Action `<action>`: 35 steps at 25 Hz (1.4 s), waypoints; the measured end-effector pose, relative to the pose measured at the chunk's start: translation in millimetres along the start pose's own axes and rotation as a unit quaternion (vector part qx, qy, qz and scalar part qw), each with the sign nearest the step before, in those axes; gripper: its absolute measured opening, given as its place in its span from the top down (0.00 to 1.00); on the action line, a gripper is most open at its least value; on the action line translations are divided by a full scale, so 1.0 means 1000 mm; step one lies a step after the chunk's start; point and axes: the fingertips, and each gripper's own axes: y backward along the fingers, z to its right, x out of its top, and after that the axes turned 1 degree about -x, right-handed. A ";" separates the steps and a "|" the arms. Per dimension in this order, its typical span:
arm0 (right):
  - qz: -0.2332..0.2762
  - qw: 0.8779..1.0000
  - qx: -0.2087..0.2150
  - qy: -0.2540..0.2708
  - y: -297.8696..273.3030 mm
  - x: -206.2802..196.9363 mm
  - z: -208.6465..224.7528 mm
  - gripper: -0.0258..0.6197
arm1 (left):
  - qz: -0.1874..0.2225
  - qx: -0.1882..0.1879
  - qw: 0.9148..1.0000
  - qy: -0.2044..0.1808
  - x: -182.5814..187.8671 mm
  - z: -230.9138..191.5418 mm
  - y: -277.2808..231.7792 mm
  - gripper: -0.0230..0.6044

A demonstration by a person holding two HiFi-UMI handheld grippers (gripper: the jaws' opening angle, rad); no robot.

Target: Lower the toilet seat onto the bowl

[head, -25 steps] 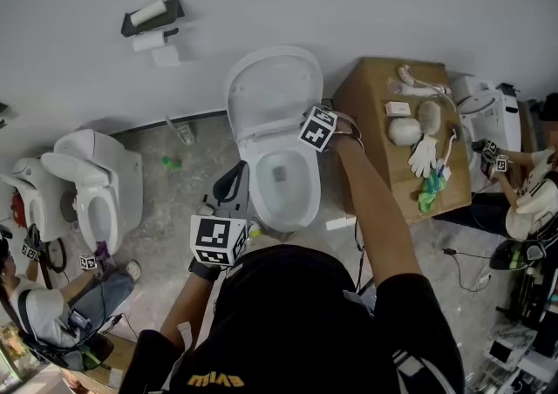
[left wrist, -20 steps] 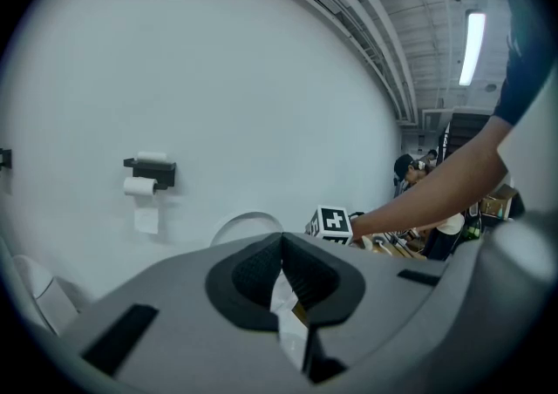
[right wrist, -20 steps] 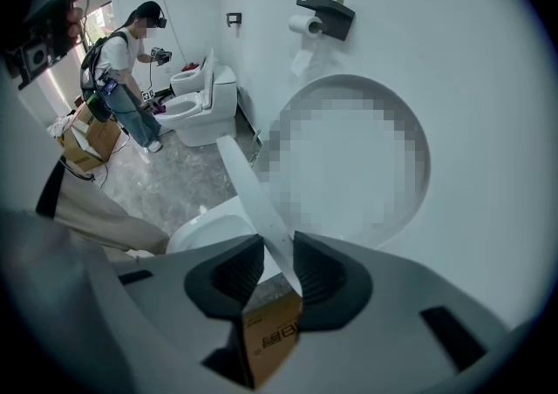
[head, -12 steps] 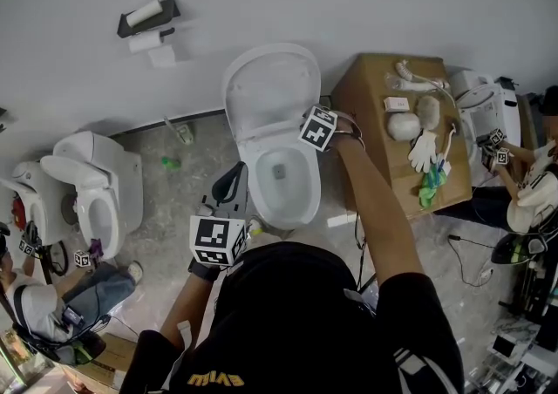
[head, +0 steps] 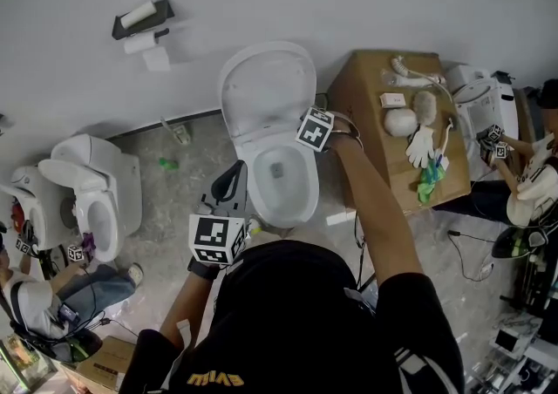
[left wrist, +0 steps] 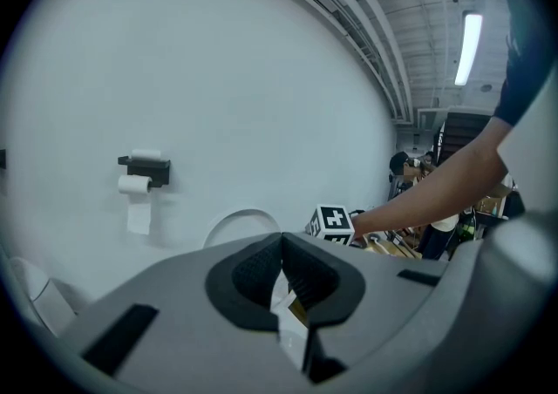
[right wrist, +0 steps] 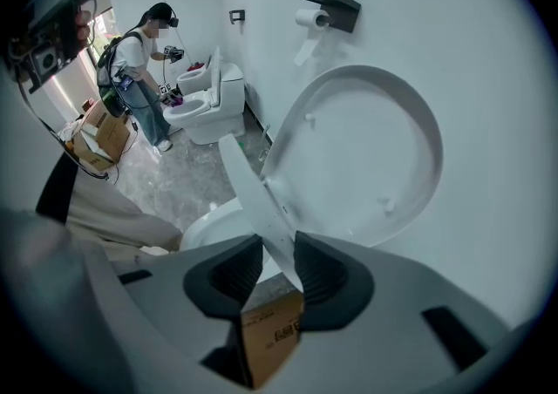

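Right gripper (right wrist: 278,254) barely shifted; only its own view shows toilet seat (right wrist: 251,187) clamped.

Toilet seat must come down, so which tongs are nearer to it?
Right. The right tongs grip the toilet seat by its edge; the left tongs hang shut beside the bowl's left side, off the seat.

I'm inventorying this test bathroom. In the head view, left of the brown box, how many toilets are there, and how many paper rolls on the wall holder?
Toilets: 3
Paper rolls: 2
Total: 5
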 end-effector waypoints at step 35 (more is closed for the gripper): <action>0.019 1.000 -0.002 0.018 -0.007 -0.050 -0.076 0.76 | -0.016 -0.043 0.999 -0.012 -0.009 0.036 -0.011 0.95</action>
